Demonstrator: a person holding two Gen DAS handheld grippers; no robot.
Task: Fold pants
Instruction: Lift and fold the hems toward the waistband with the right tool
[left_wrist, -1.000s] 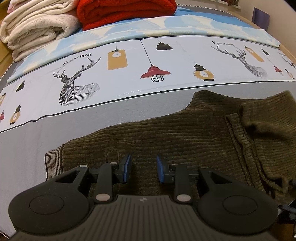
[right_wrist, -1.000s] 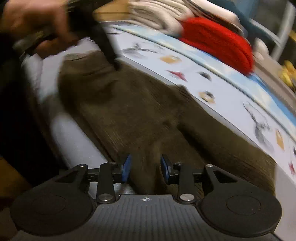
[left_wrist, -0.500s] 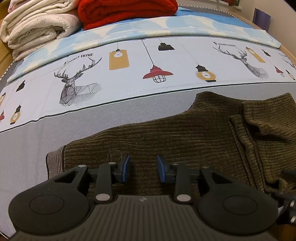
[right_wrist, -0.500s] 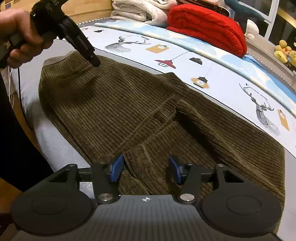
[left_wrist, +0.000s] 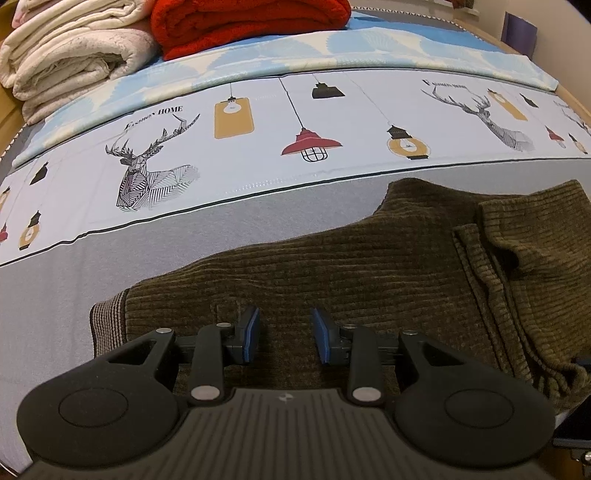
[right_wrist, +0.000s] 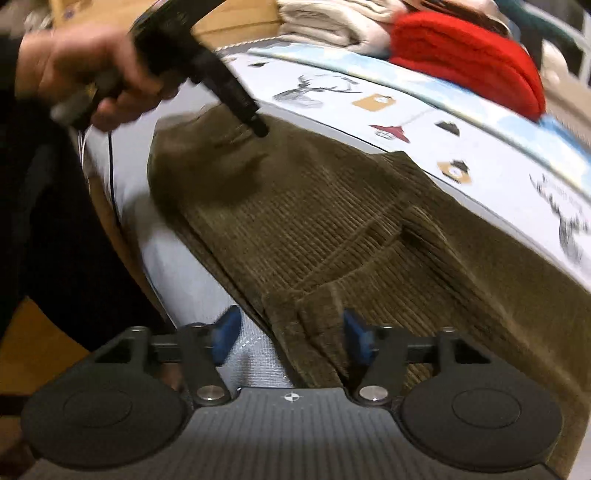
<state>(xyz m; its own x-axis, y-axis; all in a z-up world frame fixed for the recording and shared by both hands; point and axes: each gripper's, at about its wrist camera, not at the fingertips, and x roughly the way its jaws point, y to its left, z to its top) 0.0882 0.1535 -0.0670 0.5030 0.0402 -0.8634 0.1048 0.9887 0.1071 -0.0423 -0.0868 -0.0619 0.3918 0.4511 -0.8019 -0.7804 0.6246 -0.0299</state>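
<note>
Brown corduroy pants (left_wrist: 369, 266) lie across the grey part of the bed, waistband at the left, one leg folded over at the right. My left gripper (left_wrist: 284, 334) points down onto the waist area, its blue pads apart with flat fabric under them and nothing pinched. The right wrist view shows its tip (right_wrist: 258, 127) touching the pants (right_wrist: 314, 221). My right gripper (right_wrist: 291, 330) hangs over the near edge of the pants and its jaws are opening. A bunched fold of the leg lies between its pads, which do not press on it.
A printed sheet (left_wrist: 258, 122) with deer and lamps covers the bed behind the pants. A red blanket (left_wrist: 251, 22) and cream blankets (left_wrist: 70, 48) are stacked at the far side. A person's hand (right_wrist: 85, 74) and dark clothing (right_wrist: 44, 221) stand at the bed's left edge.
My right gripper's jaws have spread wide, letting go of the fold of the leg they held. The left gripper has stayed put on the waist area.
</note>
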